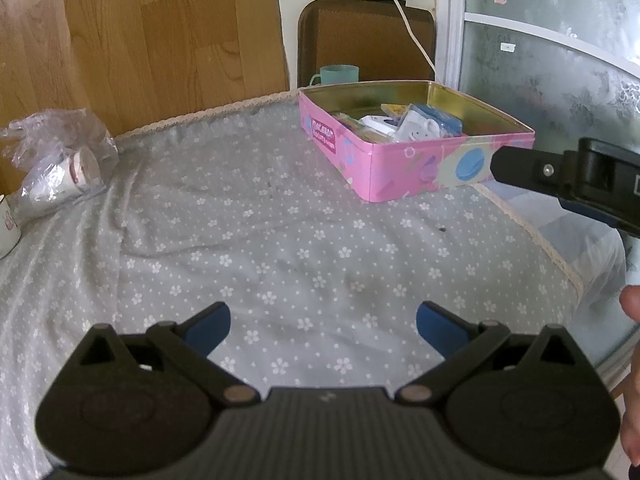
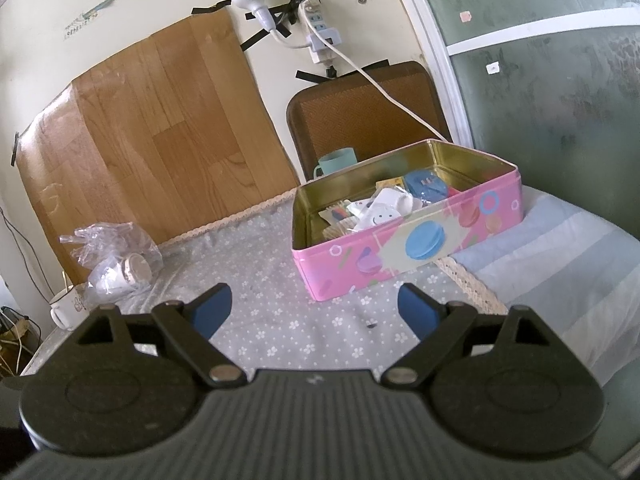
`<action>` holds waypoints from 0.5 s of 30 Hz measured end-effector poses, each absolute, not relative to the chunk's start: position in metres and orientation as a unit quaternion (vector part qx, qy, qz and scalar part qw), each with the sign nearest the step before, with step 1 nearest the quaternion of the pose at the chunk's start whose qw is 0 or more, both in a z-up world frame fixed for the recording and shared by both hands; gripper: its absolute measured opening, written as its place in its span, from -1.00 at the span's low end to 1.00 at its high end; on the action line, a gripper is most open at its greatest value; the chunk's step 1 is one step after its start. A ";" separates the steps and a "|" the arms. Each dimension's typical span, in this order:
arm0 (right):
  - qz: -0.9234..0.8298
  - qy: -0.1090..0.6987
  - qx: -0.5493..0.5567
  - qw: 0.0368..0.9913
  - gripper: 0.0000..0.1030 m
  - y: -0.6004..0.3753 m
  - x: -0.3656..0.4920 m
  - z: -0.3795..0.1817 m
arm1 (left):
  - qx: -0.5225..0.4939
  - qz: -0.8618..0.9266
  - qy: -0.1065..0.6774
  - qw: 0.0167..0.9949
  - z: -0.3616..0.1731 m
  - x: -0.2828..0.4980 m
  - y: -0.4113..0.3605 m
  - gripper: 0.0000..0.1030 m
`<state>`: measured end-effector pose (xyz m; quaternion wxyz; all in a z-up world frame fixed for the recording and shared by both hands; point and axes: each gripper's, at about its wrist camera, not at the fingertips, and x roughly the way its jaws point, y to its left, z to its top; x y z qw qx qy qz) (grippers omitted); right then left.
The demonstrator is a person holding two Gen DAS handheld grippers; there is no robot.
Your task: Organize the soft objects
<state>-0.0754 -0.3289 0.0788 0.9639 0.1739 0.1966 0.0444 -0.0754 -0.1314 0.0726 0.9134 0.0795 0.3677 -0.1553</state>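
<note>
An open pink tin box (image 1: 416, 168) stands at the far right of the table on the grey flowered cloth (image 1: 256, 232). Inside lie several small soft items, white and blue (image 1: 416, 124). The box also shows in the right wrist view (image 2: 400, 256), with the items (image 2: 384, 208) inside. My left gripper (image 1: 323, 330) is open and empty, low over the cloth, well short of the box. My right gripper (image 2: 315, 314) is open and empty, just in front of the box; its side shows in the left wrist view (image 1: 560, 180) by the box's right corner.
A crumpled clear plastic bag with paper cups (image 1: 60, 172) lies at the far left, also seen in the right wrist view (image 2: 116, 264). A white mug (image 2: 68, 308) stands beside it. A teal cup (image 1: 338, 76) and a brown chair back (image 1: 368, 40) are behind the box. A striped blue cloth (image 2: 560, 272) is at right.
</note>
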 end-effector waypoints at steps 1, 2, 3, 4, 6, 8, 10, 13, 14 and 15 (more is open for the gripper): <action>0.044 0.197 0.174 0.964 0.79 -0.329 -0.075 0.079 | 0.079 -0.156 0.369 0.913 0.072 -0.075 -0.131 0.99; 0.044 0.198 0.174 0.964 0.79 -0.329 -0.075 0.078 | 0.079 -0.156 0.371 0.912 0.071 -0.074 -0.131 0.99; 0.045 0.198 0.174 0.963 0.79 -0.329 -0.075 0.078 | 0.079 -0.156 0.372 0.912 0.071 -0.074 -0.131 0.99; 0.045 0.199 0.175 0.963 0.79 -0.329 -0.075 0.078 | 0.079 -0.155 0.373 0.911 0.070 -0.074 -0.131 0.99; 0.044 0.199 0.176 0.963 0.79 -0.328 -0.075 0.077 | 0.080 -0.155 0.374 0.911 0.069 -0.073 -0.131 0.99; 0.044 0.200 0.176 0.963 0.79 -0.328 -0.075 0.077 | 0.081 -0.155 0.376 0.910 0.068 -0.072 -0.131 0.99; 0.044 0.201 0.177 0.963 0.79 -0.328 -0.075 0.077 | 0.082 -0.155 0.378 0.909 0.066 -0.072 -0.132 0.99; 0.043 0.203 0.178 0.962 0.79 -0.328 -0.074 0.075 | 0.082 -0.157 0.382 0.907 0.064 -0.070 -0.131 0.99; 0.043 0.203 0.178 0.962 0.79 -0.328 -0.074 0.075 | 0.082 -0.157 0.382 0.907 0.064 -0.070 -0.131 0.99; 0.043 0.204 0.179 0.962 0.79 -0.328 -0.074 0.075 | 0.083 -0.157 0.383 0.906 0.063 -0.070 -0.131 0.99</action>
